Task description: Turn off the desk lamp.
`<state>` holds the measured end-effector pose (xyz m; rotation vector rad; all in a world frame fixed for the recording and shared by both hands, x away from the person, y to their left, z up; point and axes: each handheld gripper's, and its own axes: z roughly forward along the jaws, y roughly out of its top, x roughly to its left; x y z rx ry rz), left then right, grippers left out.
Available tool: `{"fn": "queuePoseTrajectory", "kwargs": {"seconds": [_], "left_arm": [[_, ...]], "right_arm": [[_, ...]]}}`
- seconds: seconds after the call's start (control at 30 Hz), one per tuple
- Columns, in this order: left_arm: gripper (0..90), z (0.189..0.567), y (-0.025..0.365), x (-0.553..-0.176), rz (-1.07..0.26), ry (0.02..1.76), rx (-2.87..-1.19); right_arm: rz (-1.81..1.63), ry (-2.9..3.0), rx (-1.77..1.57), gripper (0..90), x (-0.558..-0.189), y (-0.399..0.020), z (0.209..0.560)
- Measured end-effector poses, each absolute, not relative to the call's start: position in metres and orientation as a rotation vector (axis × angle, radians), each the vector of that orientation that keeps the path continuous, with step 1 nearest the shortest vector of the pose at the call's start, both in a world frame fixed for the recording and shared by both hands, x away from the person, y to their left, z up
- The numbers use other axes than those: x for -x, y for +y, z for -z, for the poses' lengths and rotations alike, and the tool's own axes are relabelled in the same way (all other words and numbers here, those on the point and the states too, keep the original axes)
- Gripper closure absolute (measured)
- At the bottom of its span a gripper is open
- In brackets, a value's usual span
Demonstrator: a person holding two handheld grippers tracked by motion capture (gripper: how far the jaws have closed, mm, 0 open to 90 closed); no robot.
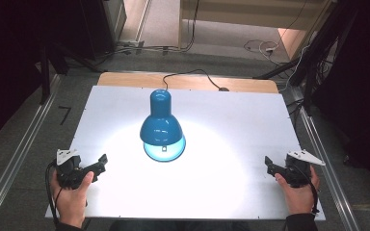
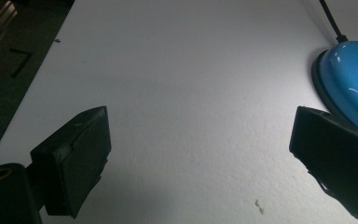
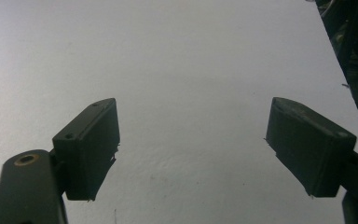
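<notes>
From the high view we see the whole white bench (image 1: 221,192) with the blue lamp (image 1: 162,126) standing near its middle, a little toward the far edge, lit and throwing a bright pool onto the board. Its black cord (image 1: 192,73) runs off over the far edge. The left gripper view gives us what the high view cannot: the lamp's glossy blue base (image 2: 352,84) up close at the right, just behind one jaw.

Our left tool (image 1: 101,162) sits by the near left corner, held in the left hand (image 1: 72,197), its jaws spread wide with only bare bench between them. Our right tool (image 1: 270,165), in the right hand (image 1: 296,192) near the near right corner, is equally wide apart and holds nothing. Both are well apart from the lamp.

We can read no brand, label or writing anywhere.
</notes>
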<state>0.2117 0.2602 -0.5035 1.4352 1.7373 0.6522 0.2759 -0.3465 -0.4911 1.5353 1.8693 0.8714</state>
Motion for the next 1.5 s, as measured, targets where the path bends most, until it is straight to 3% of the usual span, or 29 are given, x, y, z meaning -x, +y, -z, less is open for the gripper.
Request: {"fn": "queuePoseTrajectory", "kwargs": {"seconds": [1.5], "left_arm": [[6.0, 0.504, 0.251, -0.216, -0.649, 1.718, -1.448]], "right_arm": [[-0.885, 1.837, -1.593, 16.2, -0.272, -0.357, 0.491]]}}
